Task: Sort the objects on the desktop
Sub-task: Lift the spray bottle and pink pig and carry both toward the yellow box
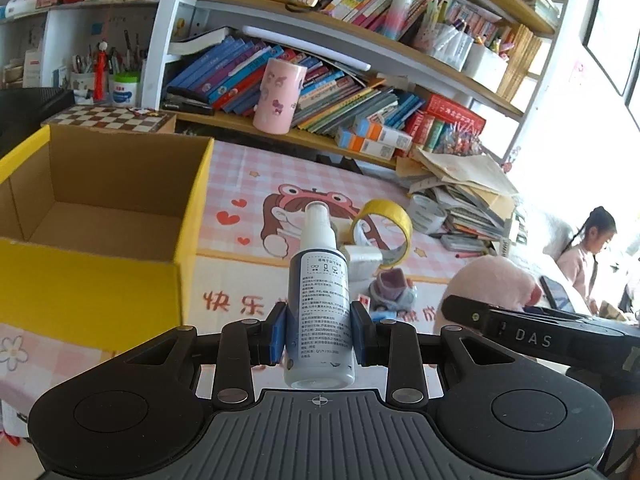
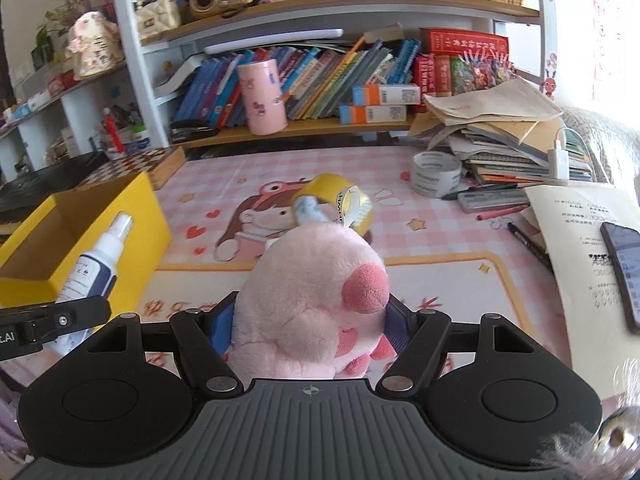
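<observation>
Left gripper (image 1: 319, 334): blue pads pressed against both sides of a spray bottle (image 1: 319, 312), gripping it at the lower body. The bottle stands upright between the fingers, white nozzle on top, printed label facing the camera. It is held clear of the mat (image 1: 240, 184), just right of the yellow box (image 1: 100, 280).

Right gripper (image 2: 310, 328): closed on a pink plush toy (image 2: 316, 300), pads sunk into its sides. The toy fills the gap between the fingers, its darker pink snout turned right. In the left view the same toy shows at the right edge, beside the other tool.

Box: open top, brown cardboard inside, nothing visible in the part that shows. It sits on the left of the pink cartoon mat, near a chessboard (image 1: 108, 118).

On the mat beyond the grippers: a yellow tape roll (image 1: 384, 226) standing on edge, touching a small silver-wrapped item (image 1: 362, 260); a small grey-purple object (image 1: 394, 288) just in front of them, type not clear. A clear tape roll (image 2: 436, 172) lies further right, against a stack of papers (image 2: 500, 128). A phone (image 2: 624, 268) rests on a sheet at the right edge.

Behind: shelves of books, and a pink cup (image 1: 278, 96) on the lowest shelf.

A person sits at far right in the left view.
</observation>
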`<state>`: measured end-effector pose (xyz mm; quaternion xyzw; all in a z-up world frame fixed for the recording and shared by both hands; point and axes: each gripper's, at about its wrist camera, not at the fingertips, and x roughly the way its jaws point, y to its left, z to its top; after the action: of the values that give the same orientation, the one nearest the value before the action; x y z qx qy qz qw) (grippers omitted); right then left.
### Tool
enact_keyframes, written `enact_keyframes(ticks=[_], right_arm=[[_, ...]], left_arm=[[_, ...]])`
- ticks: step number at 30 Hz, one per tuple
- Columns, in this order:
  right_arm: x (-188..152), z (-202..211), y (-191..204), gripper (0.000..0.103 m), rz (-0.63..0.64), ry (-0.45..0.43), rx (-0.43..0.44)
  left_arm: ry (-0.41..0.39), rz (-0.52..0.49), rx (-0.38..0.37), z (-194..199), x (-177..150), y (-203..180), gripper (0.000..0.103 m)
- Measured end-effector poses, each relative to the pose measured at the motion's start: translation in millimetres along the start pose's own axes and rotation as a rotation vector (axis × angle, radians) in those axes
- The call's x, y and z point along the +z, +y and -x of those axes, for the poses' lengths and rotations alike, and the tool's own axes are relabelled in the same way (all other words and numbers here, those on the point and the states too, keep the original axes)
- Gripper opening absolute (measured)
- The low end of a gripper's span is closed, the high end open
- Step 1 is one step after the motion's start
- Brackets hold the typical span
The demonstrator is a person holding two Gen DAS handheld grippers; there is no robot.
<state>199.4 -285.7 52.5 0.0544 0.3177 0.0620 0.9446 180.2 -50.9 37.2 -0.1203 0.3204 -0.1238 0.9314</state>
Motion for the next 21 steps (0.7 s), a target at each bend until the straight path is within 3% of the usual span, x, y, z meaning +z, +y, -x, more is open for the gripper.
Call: enact_keyframes(ticks=[21], right_arm=[[-65.4,46.5,97.3,0.069,0.007,0.045,0.002]], left_arm=[[0.045,-0.113,0.023,81.8,-50.1,60.5,0.031]])
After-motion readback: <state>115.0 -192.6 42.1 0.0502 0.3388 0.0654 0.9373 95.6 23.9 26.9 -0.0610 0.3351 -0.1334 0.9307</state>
